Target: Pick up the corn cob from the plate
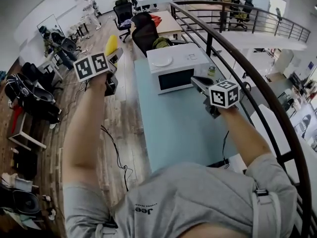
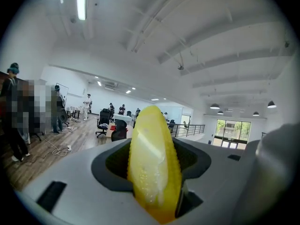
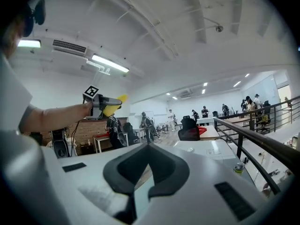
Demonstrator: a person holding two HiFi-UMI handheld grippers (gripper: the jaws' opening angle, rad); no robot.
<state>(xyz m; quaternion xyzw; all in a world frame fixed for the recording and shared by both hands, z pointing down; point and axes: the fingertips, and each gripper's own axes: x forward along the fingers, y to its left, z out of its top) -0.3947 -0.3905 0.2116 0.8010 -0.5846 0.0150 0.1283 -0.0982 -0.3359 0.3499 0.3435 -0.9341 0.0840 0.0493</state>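
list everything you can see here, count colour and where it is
table: one, light blue, in front of the person
microwave: one, white, at the table's far end
plate: one, white, on top of the microwave
can: one, greenish, on the table right of the microwave
corn cob: one, yellow, in the air, clamped between the left jaws
railing: one, dark, curving along the table's right side
office chairs: several, black, beyond the table
left hand-held gripper: one, grey, shut on the corn cob
right hand-held gripper: one, grey, shut and empty, above the table
arms: two, bare, stretched forward
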